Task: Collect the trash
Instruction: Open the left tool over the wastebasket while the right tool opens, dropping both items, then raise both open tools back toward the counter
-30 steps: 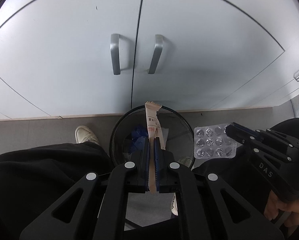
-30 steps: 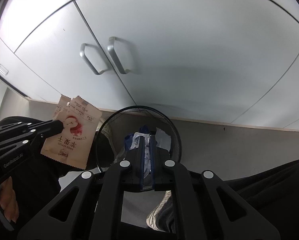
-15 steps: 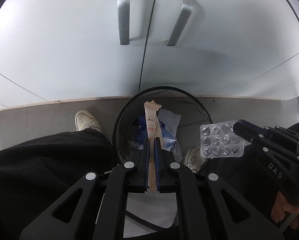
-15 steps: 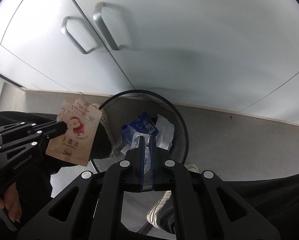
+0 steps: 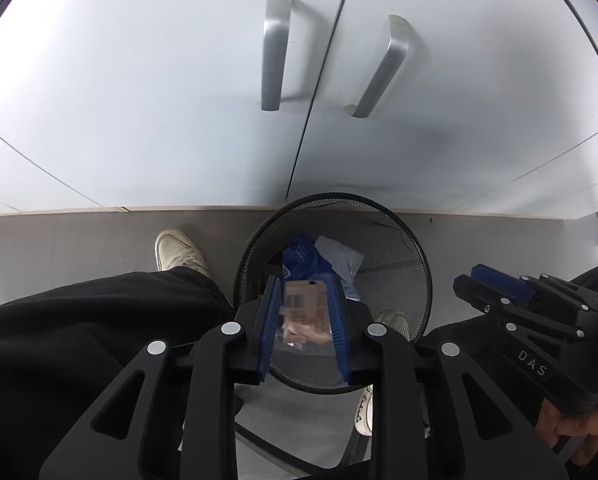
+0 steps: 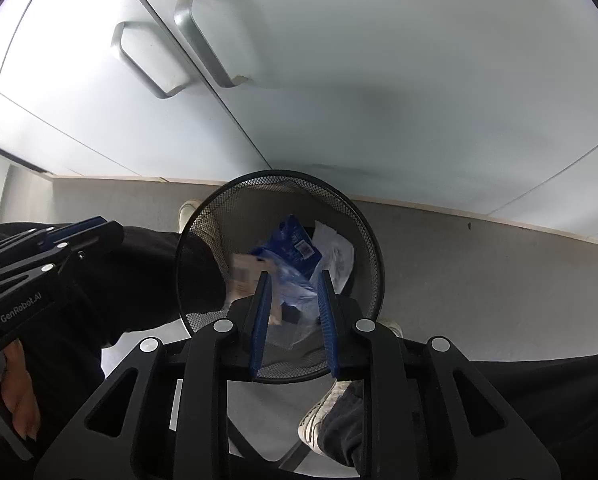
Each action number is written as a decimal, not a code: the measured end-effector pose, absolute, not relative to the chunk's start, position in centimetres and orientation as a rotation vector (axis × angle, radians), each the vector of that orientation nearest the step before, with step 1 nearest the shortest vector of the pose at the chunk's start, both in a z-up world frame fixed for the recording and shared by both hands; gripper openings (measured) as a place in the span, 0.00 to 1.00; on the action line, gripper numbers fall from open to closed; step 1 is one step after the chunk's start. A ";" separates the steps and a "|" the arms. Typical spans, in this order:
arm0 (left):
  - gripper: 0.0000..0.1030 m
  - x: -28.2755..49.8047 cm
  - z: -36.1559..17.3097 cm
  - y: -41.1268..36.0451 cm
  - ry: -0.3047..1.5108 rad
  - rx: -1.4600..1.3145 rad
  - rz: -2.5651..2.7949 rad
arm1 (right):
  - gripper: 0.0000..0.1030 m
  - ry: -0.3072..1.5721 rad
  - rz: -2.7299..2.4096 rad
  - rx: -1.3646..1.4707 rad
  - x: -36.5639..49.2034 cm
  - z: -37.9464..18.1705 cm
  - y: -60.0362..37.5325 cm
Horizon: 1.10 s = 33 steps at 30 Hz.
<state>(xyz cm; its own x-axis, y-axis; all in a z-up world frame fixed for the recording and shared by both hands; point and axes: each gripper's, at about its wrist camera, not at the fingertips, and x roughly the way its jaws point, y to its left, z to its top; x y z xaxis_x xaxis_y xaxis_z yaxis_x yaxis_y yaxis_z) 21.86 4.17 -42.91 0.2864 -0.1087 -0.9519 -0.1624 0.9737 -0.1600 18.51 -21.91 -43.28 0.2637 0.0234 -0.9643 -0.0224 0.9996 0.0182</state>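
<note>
both sets of jaws stand apart and hold nothing. the left gripper [image 5: 305, 320] and the right gripper [image 6: 293, 316] each hang above the mouth of the wire bin [image 5: 413, 248], whose round rim lies just ahead of the fingertips with open air all around. a tan packet [image 5: 305, 312], blurred, shows between the left jaws, inside the bin's mouth and touching neither pad. beyond the bin, close behind its far rim, rise white cabinet doors [image 5: 179, 100] with two metal handles [image 5: 273, 52]. grey floor [image 6: 479, 280] runs beneath. in the bin lie a blue wrapper [image 6: 291, 246] and white paper [image 6: 337, 252].
</note>
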 end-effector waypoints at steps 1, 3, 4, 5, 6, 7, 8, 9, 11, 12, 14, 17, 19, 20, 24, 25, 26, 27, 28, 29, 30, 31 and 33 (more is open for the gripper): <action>0.23 21.8 -42.8 4.2 1.279 -0.244 0.037 | 0.24 1.302 0.030 0.002 18.4 -43.2 -22.0; 0.25 21.8 -42.6 4.4 1.273 -0.241 0.039 | 0.27 1.293 0.025 0.005 18.6 -43.3 -22.2; 0.26 21.8 -42.6 4.4 1.269 -0.241 0.040 | 0.29 1.290 0.023 0.008 18.5 -43.2 -22.4; 0.26 21.7 -42.6 4.3 1.272 -0.242 0.040 | 0.29 1.284 0.021 0.010 18.4 -42.9 -22.6; 0.26 21.6 -42.7 4.4 1.271 -0.243 0.039 | 0.31 1.278 0.019 0.011 18.4 -42.7 -22.8; 0.26 21.5 -42.7 4.5 1.268 -0.244 0.040 | 0.34 1.270 0.017 0.010 18.2 -42.4 -22.9; 0.26 21.5 -42.5 4.5 1.263 -0.245 0.039 | 0.35 1.263 0.015 0.009 18.0 -42.0 -22.9; 0.26 21.4 -42.4 4.4 1.258 -0.246 0.039 | 0.39 1.257 0.014 0.004 17.9 -41.8 -22.9; 0.26 21.2 -42.0 4.3 1.252 -0.239 0.034 | 0.42 1.244 0.020 -0.006 17.5 -40.9 -22.9; 0.26 21.0 -41.7 4.1 1.247 -0.228 0.030 | 0.44 1.236 0.028 -0.005 17.2 -40.3 -23.0; 0.30 20.6 -40.9 4.0 1.234 -0.227 0.012 | 0.46 1.216 0.035 -0.015 16.7 -39.2 -23.0; 0.32 20.0 -39.7 4.1 1.203 -0.213 0.014 | 0.50 1.173 0.036 -0.047 15.8 -37.4 -22.9; 0.35 19.5 -38.8 3.9 1.176 -0.195 0.015 | 0.53 1.150 0.038 -0.050 15.2 -36.4 -22.9; 0.36 19.3 -38.4 3.9 1.166 -0.192 0.012 | 0.54 1.136 0.037 -0.057 14.8 -35.7 -23.0; 0.39 18.4 -36.9 3.9 1.137 -0.194 -0.002 | 0.59 1.071 0.047 -0.121 13.4 -32.8 -22.2; 0.40 18.1 -36.5 3.9 1.127 -0.195 -0.004 | 0.60 1.053 0.053 -0.136 13.1 -31.9 -21.8; 0.41 17.8 -36.0 3.9 1.117 -0.196 -0.003 | 0.61 1.028 0.066 -0.151 12.6 -30.6 -21.3; 0.42 17.5 -35.6 4.0 1.108 -0.198 -0.002 | 0.63 1.008 0.078 -0.163 12.3 -29.6 -20.8; 0.42 17.1 -35.3 4.1 1.099 -0.202 -0.002 | 0.65 0.986 0.094 -0.174 12.0 -28.3 -20.3; 0.42 16.8 -35.0 4.3 1.092 -0.207 -0.001 | 0.65 0.963 0.116 -0.182 11.8 -26.9 -19.7; 0.42 16.5 -34.6 4.5 1.083 -0.215 0.004 | 0.66 0.944 0.135 -0.185 11.6 -25.6 -19.4; 0.42 16.3 -34.3 4.7 1.074 -0.221 0.007 | 0.68 0.920 0.149 -0.182 11.4 -24.1 -19.0; 0.42 15.7 -33.5 5.1 1.056 -0.235 0.008 | 0.70 0.869 0.168 -0.173 11.3 -21.3 -18.4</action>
<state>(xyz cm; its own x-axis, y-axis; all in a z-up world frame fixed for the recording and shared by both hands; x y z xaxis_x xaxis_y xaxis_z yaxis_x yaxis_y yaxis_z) 15.75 5.07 -33.48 0.4951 -0.1058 -0.8624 -0.1187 0.9750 -0.1877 11.34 -18.40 -21.29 0.6341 0.0759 -0.7696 -0.2166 0.9728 -0.0826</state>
